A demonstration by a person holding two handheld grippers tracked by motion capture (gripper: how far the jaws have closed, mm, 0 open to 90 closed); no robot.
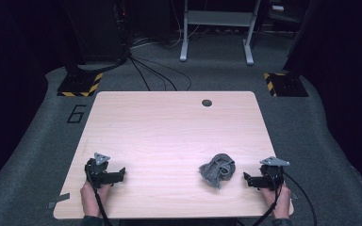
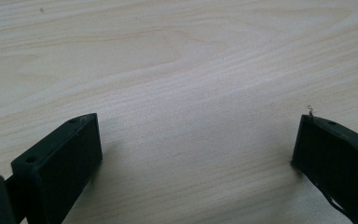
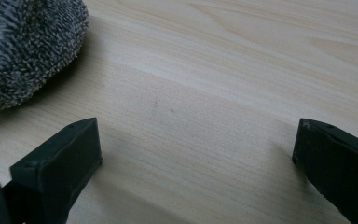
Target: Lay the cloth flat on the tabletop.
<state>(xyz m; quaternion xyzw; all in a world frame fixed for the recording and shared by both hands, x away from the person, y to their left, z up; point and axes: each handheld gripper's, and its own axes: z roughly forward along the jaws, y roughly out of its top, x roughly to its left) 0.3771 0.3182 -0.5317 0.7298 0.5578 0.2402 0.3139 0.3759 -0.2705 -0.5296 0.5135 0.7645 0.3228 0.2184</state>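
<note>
**Both grippers idle, grey cloth beside the right one**

While I rest both hands at the near edge of the wooden table (image 1: 169, 122), nothing is between either pair of jaws. My left gripper (image 1: 121, 173) sits at the near left corner area, held in my left hand (image 1: 94, 195), jaws pointing toward the table's middle. Its own view has the two black jaws spread wide, bare wood grain between them, no contact with anything but air above the tabletop. My right gripper (image 1: 246, 179) sits near the right edge, held in my right hand (image 1: 278, 200), jaws pointing left toward the cloth. Its jaws also stand wide apart, gripping nothing.

A crumpled grey cloth (image 1: 218, 169), a nubby terry-like rag, lies bunched in a heap on the near right part of the table, just beside my right gripper and apart from it. From the right gripper view the cloth (image 3: 25, 51) fills the upper left corner, ahead of and to the left of the left-hand jaw, not touching it. Well apart from my left gripper.

A dark round grommet hole (image 1: 207, 102) sits at the table's far edge. Black cables (image 1: 155, 75) trail over the grey carpet beyond, with yellow-black striped stand bases (image 1: 80, 84) at the far corners.
</note>
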